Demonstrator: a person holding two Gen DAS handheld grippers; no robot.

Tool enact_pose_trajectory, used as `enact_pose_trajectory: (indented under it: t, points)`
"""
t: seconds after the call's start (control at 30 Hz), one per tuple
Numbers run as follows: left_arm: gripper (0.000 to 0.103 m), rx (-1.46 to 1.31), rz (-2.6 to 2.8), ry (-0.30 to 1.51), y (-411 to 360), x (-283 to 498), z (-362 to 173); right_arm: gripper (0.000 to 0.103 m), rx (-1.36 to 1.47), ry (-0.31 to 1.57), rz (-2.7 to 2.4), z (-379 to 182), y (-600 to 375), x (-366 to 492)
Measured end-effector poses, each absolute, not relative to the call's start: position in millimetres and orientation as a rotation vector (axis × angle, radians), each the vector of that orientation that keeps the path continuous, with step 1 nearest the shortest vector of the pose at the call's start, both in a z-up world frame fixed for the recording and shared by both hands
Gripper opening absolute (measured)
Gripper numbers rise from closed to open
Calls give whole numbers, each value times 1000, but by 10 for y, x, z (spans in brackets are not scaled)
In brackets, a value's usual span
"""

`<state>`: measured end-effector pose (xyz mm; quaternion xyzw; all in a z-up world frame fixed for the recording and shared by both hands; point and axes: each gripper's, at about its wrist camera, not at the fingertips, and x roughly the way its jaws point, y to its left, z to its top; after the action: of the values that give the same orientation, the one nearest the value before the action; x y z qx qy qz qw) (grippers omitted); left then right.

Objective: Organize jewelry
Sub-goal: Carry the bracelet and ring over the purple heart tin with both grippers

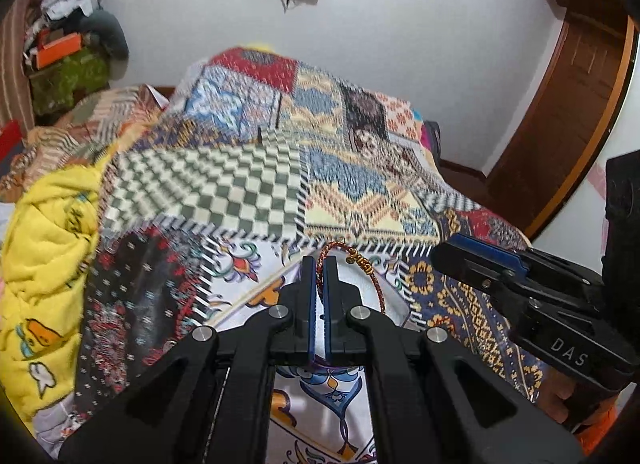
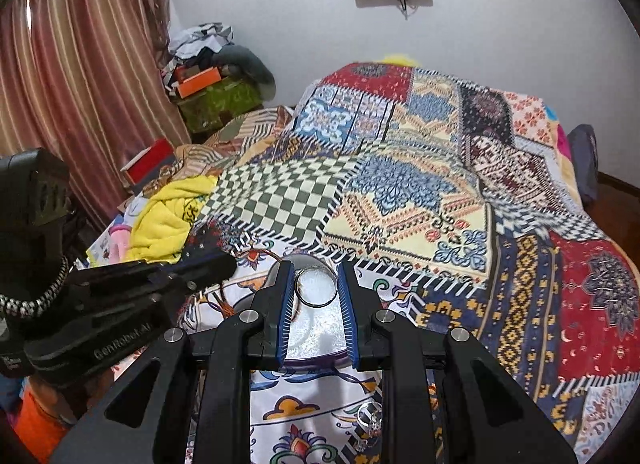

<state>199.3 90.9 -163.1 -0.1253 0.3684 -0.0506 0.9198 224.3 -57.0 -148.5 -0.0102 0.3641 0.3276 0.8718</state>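
Note:
My left gripper [image 1: 320, 264] is shut on a red braided cord bracelet [image 1: 376, 280] with gold beads, holding it over a clear plastic tray [image 1: 394, 306] on the patterned bedspread. My right gripper [image 2: 314, 274] is part open around a silver bangle [image 2: 316, 288], which touches both pads; the bangle sits above the clear tray [image 2: 316, 334]. The left gripper also shows in the right wrist view [image 2: 208, 264], and the right gripper shows in the left wrist view [image 1: 444, 254]. A small silver ring [image 2: 368, 418] lies on the cloth near the right gripper's base.
A patchwork bedspread [image 2: 420, 192] covers the bed. A yellow blanket [image 1: 44, 248] lies bunched on the left. Piled clothes and boxes [image 2: 212, 76] stand by the curtain [image 2: 80, 76]. A wooden door [image 1: 572, 104] is at the right.

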Motion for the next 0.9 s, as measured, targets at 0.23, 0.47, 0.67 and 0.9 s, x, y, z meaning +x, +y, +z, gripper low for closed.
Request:
enact_pose_trajectory:
  t: [0.23, 0.47, 0.67, 0.9]
  points:
    - [1, -216, -126, 815, 783, 2130, -1853, 20, -32, 825, 725, -1661, -504, 2343]
    - [1, -189, -135, 845, 739, 2204, -1933, 20, -52, 867, 753, -1798, -443, 2398]
    - [2, -158, -106, 831, 755, 2159, -1871, 20, -60, 890, 770, -1862, -388, 2404]
    - [3, -151, -63, 804, 851, 2065, -1763, 20, -101, 901, 795, -1907, -266, 2369]
